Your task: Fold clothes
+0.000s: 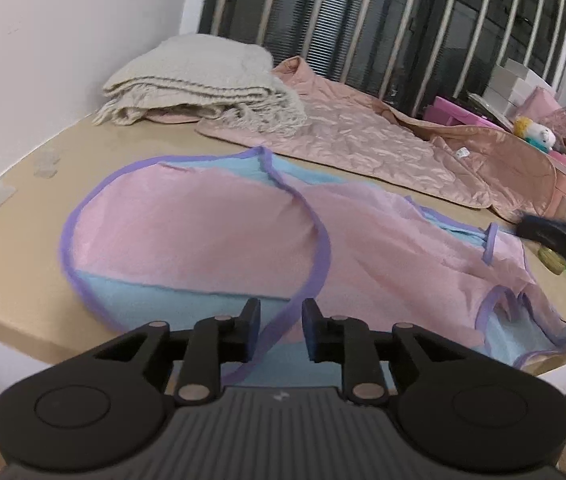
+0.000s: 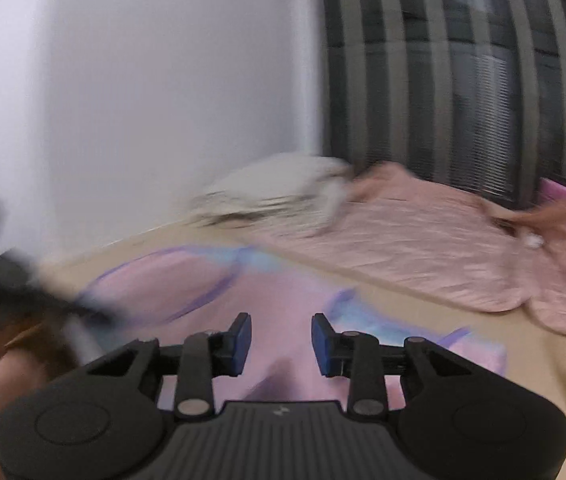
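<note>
A pink garment (image 1: 203, 240) with light-blue panels and purple trim lies spread on the tan table (image 1: 15, 312). My left gripper (image 1: 281, 328) hovers at the garment's near edge. Its jaws stand a little apart, the purple hem runs through the gap, and the pads do not press on it. In the blurred right wrist view, my right gripper (image 2: 281, 340) is above the pink garment (image 2: 283, 300) with its jaws apart and nothing gripped. A dark blur at the right edge of the left wrist view is the right gripper (image 1: 559, 240).
A folded beige blanket (image 1: 203, 80) sits at the back left by the white wall. A pink quilted garment (image 1: 363, 140) lies along the back under a barred window. Boxes and toys (image 1: 535, 132) crowd the back right corner.
</note>
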